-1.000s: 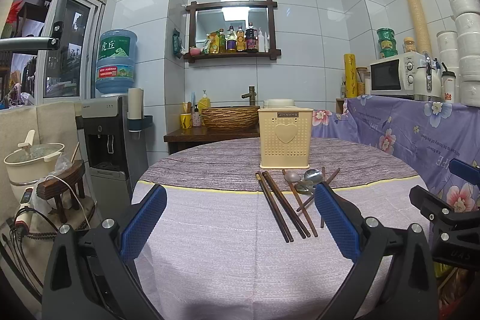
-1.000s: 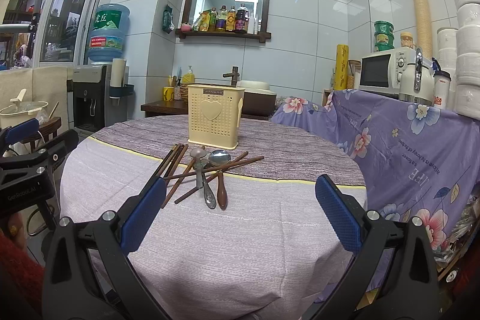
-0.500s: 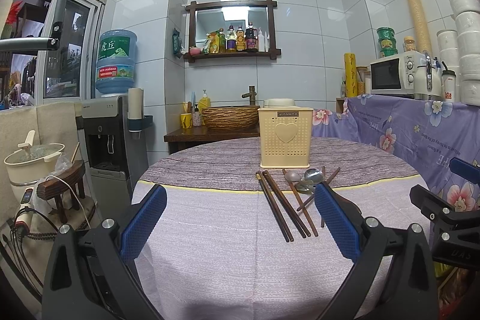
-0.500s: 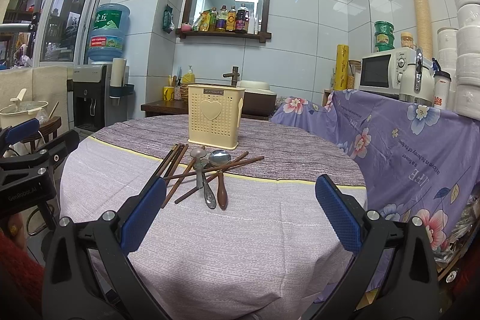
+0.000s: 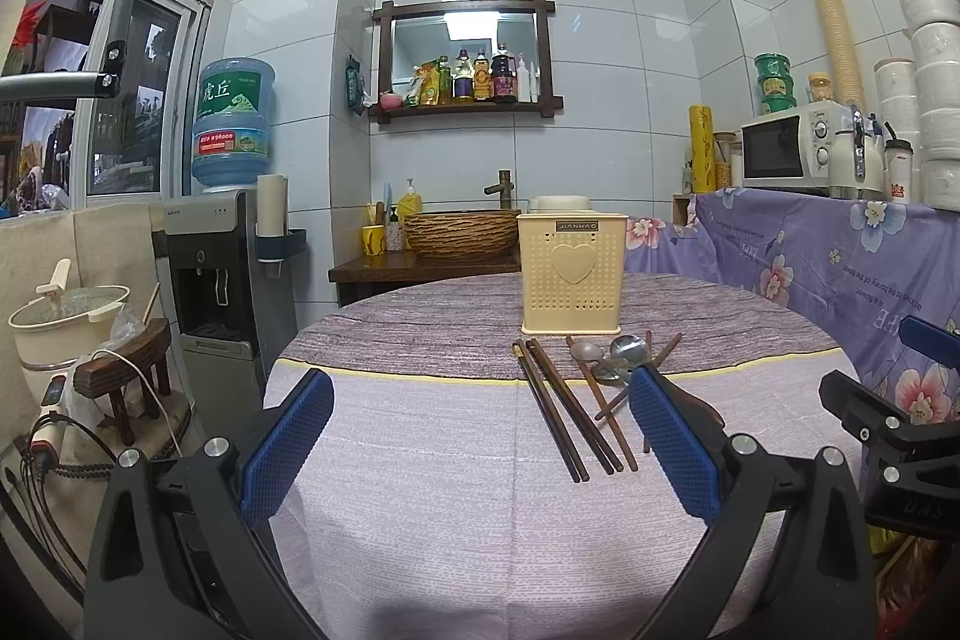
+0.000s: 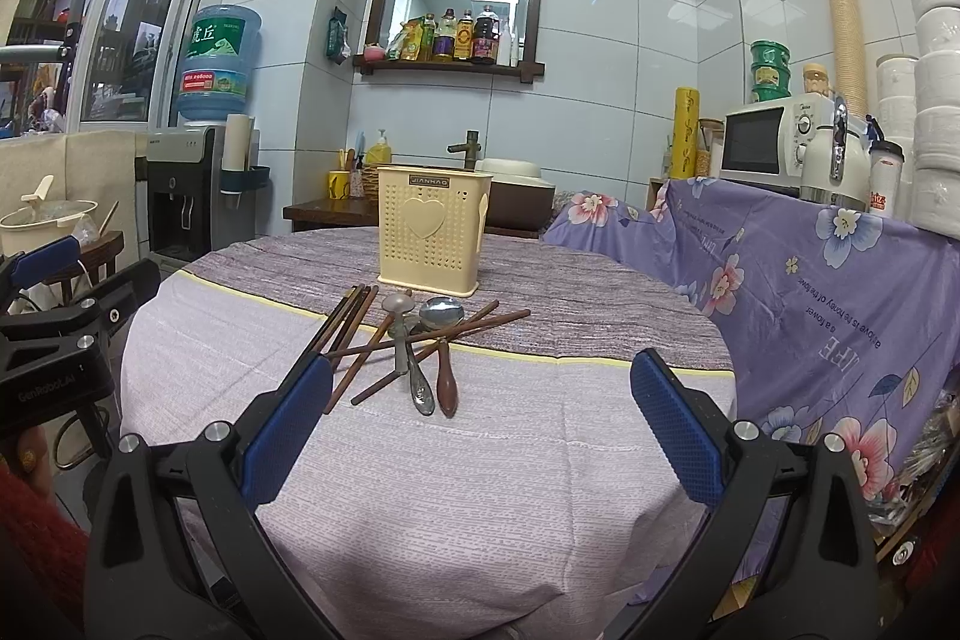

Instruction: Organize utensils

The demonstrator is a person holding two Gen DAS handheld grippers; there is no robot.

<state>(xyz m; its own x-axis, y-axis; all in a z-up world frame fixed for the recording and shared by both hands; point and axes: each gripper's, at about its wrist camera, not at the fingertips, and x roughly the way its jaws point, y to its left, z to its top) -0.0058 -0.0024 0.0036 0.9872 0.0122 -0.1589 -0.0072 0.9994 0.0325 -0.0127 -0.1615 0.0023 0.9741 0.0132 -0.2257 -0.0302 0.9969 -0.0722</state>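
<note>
A cream perforated utensil holder (image 5: 572, 273) with a heart on its front stands upright at the far side of the round table; it also shows in the right wrist view (image 6: 429, 237). In front of it lie dark brown chopsticks (image 5: 561, 409) and spoons (image 5: 606, 355) in a loose pile. In the right wrist view the chopsticks (image 6: 345, 334), a metal spoon (image 6: 420, 358) and a wooden-handled spoon (image 6: 445, 376) cross each other. My left gripper (image 5: 480, 436) is open and empty, short of the pile. My right gripper (image 6: 480, 430) is open and empty, just short of the spoon handles.
The table (image 5: 420, 490) has a pale purple cloth with a darker far band. A water dispenser (image 5: 222, 244) and a pot on a stool (image 5: 66, 316) stand at the left. A floral-covered counter (image 6: 828, 268) with a microwave (image 6: 762, 142) is at the right.
</note>
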